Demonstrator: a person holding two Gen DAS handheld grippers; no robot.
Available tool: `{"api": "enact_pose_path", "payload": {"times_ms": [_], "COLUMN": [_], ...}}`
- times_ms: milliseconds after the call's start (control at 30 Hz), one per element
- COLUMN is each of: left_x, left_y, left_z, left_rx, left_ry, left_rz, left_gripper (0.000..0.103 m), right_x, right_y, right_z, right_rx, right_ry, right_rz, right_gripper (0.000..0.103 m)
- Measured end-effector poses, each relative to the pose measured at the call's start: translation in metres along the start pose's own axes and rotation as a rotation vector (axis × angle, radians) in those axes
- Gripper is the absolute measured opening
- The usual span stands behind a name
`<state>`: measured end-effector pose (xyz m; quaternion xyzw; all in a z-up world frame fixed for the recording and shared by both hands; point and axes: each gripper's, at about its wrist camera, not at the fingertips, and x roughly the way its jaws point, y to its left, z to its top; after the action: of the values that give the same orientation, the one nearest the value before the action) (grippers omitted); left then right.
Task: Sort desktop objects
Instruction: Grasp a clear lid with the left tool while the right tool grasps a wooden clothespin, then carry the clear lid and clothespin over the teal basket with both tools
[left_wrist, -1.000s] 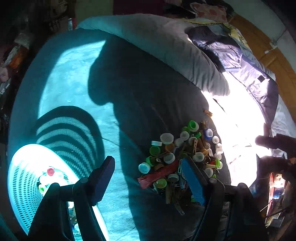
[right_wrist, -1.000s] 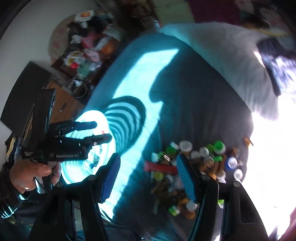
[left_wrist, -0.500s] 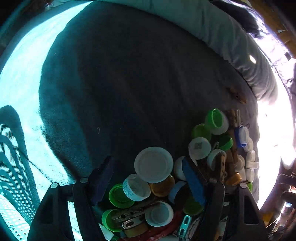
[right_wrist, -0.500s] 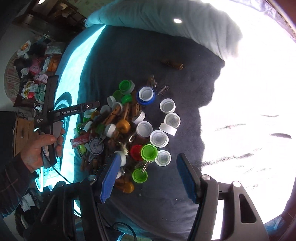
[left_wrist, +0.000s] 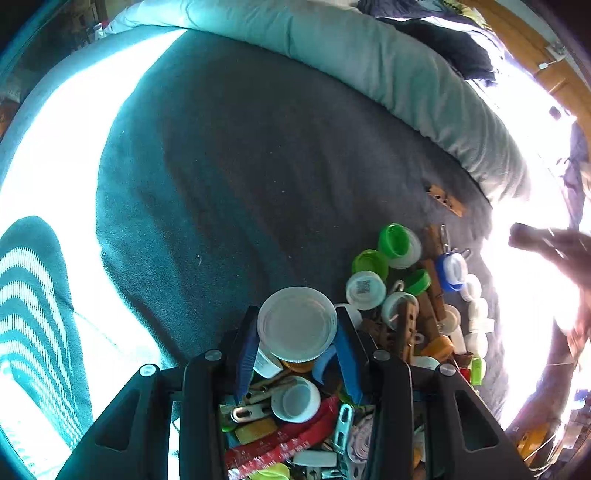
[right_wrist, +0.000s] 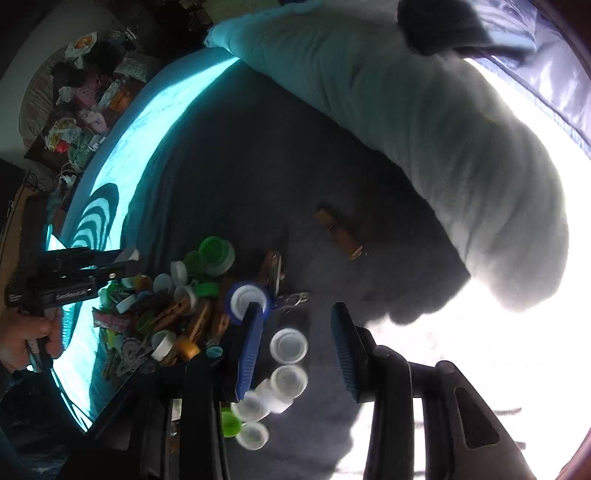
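A heap of bottle caps, wooden clothespins and small clips lies on a dark blanket. My left gripper is shut on a large white lid, its blue pads pressed against both sides of it above the heap. In the right wrist view the left gripper shows at the heap's left edge with the lid edge-on. My right gripper is open and empty, low over several white caps at the heap's right edge, next to a blue-rimmed cap.
A lone wooden clothespin lies on the blanket beyond the heap, also in the left wrist view. A rolled grey quilt borders the far side. Striped shadow of a basket falls at left. Bright sunlight washes out the right.
My left gripper dropped onto the heap and closed on the large white lid. My right gripper moved lower and closer to the white caps at the heap's right edge, still open.
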<state>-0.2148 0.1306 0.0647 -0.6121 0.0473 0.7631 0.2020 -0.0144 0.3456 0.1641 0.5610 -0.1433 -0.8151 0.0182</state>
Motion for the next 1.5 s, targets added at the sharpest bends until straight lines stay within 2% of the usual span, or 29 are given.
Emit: {"api": "enact_pose_path", "payload": {"times_ms": [167, 300, 333, 367, 400, 467, 567, 700, 800, 1000, 1233, 1500], "left_x": [-0.007, -0.01, -0.013, -0.016, -0.016, -0.033, -0.078, -0.163, -0.224, -0.318, -0.39, -0.414], "left_y": [-0.007, -0.01, -0.008, -0.009, -0.014, -0.019, -0.025, -0.032, -0.029, 0.015, 0.096, 0.157], "left_z": [-0.003, 0.001, 0.001, 0.002, 0.006, 0.01, 0.019, 0.02, 0.014, -0.008, -0.054, -0.098], "left_rx": [0.002, 0.001, 0.001, 0.0, -0.001, -0.002, 0.0, -0.007, -0.007, -0.083, -0.235, -0.368], "left_ry": [0.004, 0.003, 0.002, -0.001, -0.007, -0.025, -0.076, -0.175, -0.24, -0.339, -0.412, -0.444], "left_rz": [-0.014, -0.01, -0.009, -0.01, -0.008, -0.002, 0.008, 0.025, 0.054, 0.132, 0.209, 0.26], "left_gripper": [0.04, 0.04, 0.04, 0.04, 0.04, 0.04, 0.04, 0.04, 0.04, 0.04, 0.041, 0.04], "right_x": [0.053, 0.1, 0.099, 0.097, 0.091, 0.068, 0.001, -0.103, -0.163, -0.24, -0.267, -0.24], "right_y": [-0.007, -0.01, -0.011, -0.012, -0.012, -0.011, 0.008, 0.073, 0.128, 0.259, 0.372, 0.451], "right_z": [0.044, 0.05, 0.05, 0.05, 0.051, 0.049, 0.046, 0.045, 0.054, 0.076, 0.078, 0.081], "right_rx": [-0.174, -0.229, -0.226, -0.206, -0.183, -0.126, -0.042, -0.033, -0.069, -0.285, -0.509, -0.683], "right_ry": [0.065, 0.158, 0.138, 0.142, 0.141, 0.119, 0.037, -0.067, -0.132, -0.232, -0.253, -0.221], "right_rz": [-0.073, -0.118, -0.115, -0.114, -0.113, -0.082, -0.022, 0.045, 0.089, 0.123, 0.135, 0.165], "right_gripper": [0.039, 0.039, 0.039, 0.03, 0.012, 0.013, 0.013, 0.013, 0.013, 0.013, 0.013, 0.013]}}
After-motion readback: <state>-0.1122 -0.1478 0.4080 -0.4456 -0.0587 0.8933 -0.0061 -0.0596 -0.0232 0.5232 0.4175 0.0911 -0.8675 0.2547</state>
